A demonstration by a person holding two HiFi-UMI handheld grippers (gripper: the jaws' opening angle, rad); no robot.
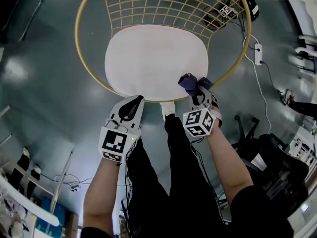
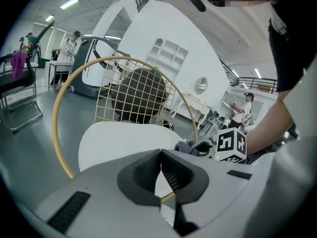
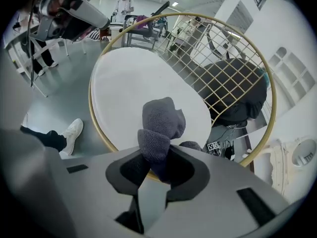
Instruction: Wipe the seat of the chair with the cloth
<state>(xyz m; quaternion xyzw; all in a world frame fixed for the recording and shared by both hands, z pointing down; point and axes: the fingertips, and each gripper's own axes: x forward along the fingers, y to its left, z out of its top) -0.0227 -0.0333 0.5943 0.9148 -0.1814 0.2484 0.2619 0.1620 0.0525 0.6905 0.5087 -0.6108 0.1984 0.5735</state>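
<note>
The left hand-held gripper (image 1: pixel 132 103) hovers beside the chair's near edge; its own view shows the jaws together on nothing. Ahead lies the round white seat of the gold wire chair (image 1: pixel 153 58). The right hand-held gripper (image 1: pixel 199 90) clamps a bunched dark blue-grey cloth (image 3: pixel 159 125) at the seat's near right edge. Pressing it flat, then sweeping across, would likely wipe best.

A glossy grey floor (image 1: pixel 39 113) spreads all around, a white power strip (image 1: pixel 258 53) lying on it. Strip lights (image 2: pixel 69 3) glow overhead. A curved white wall (image 2: pixel 163 29) holds recessed shelves (image 2: pixel 167 53). A black chair (image 2: pixel 20 90) stands aside.
</note>
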